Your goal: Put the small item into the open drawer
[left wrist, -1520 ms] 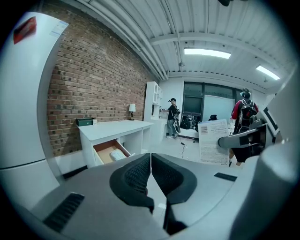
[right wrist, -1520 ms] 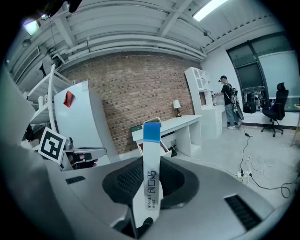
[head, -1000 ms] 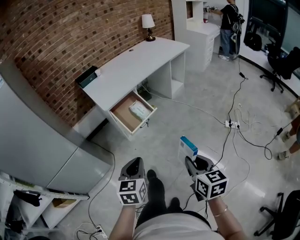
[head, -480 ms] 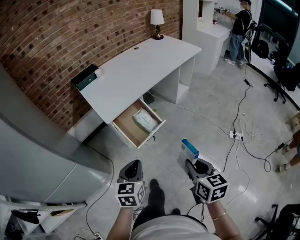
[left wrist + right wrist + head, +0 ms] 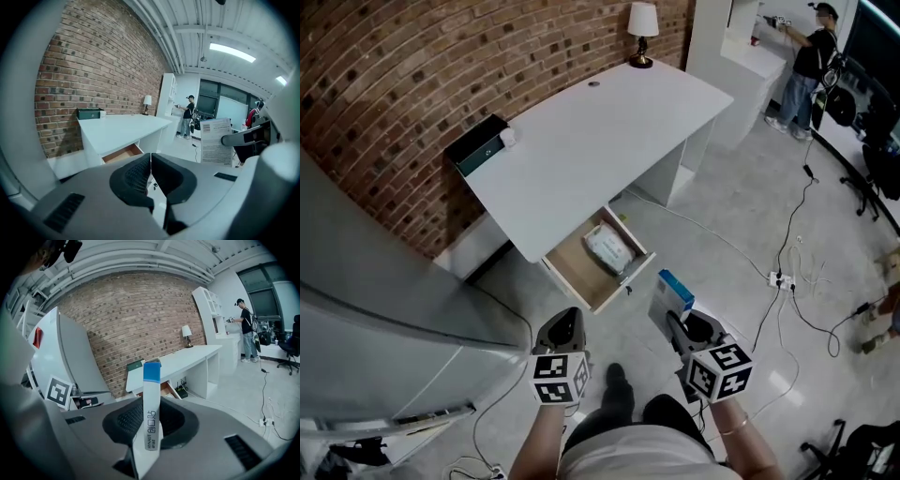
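Drawer (image 5: 579, 270) is brought nearer; box (image 5: 673, 291), pinched by right gripper (image 5: 673, 323), is not yet placed inside; left gripper (image 5: 565, 330) is pressed together.

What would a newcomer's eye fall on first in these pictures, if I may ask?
Probably the white box with a blue end, clamped in the right tool low in the head view. Next comes the open drawer under the white desk by the brick wall, with a pale packet lying in it. The left tool is shut and empty.
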### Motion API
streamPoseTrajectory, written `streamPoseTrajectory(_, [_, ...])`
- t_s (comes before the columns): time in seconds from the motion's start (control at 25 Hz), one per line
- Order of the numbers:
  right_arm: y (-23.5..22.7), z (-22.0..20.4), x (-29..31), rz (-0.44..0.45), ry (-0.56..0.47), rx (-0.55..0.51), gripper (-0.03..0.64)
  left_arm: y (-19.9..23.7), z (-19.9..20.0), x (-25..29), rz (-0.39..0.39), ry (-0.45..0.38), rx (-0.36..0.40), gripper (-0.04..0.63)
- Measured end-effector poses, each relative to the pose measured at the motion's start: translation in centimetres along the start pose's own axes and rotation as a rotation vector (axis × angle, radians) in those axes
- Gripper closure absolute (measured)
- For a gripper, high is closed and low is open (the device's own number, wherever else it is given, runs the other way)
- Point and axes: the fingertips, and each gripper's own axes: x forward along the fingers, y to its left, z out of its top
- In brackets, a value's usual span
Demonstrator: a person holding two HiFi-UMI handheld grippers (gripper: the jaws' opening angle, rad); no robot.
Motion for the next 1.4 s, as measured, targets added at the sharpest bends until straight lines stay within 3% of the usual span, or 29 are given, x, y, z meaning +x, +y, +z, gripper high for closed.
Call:
streamPoseTrajectory(0.48, [-0.5, 1.9, 8.8, 0.054, 0.078, -0.033, 0.531, 5.6, 0.5, 4.9, 0.059, 0.036, -0.039, 0.569])
streamPoseTrajectory(1.08, [-2.3, 2.4, 20.9, 0.262, 0.260, -0.123, 0.531, 10.5, 0.9, 8.7, 0.310, 0.044, -0.176, 0.569])
streamPoseTrajectory(1.4, [-1.5, 0.6, 26.8, 0.372, 0.379, -0.172, 0.532, 12.1, -0.6, 9.2, 0.429, 0.070, -0.241, 0.569])
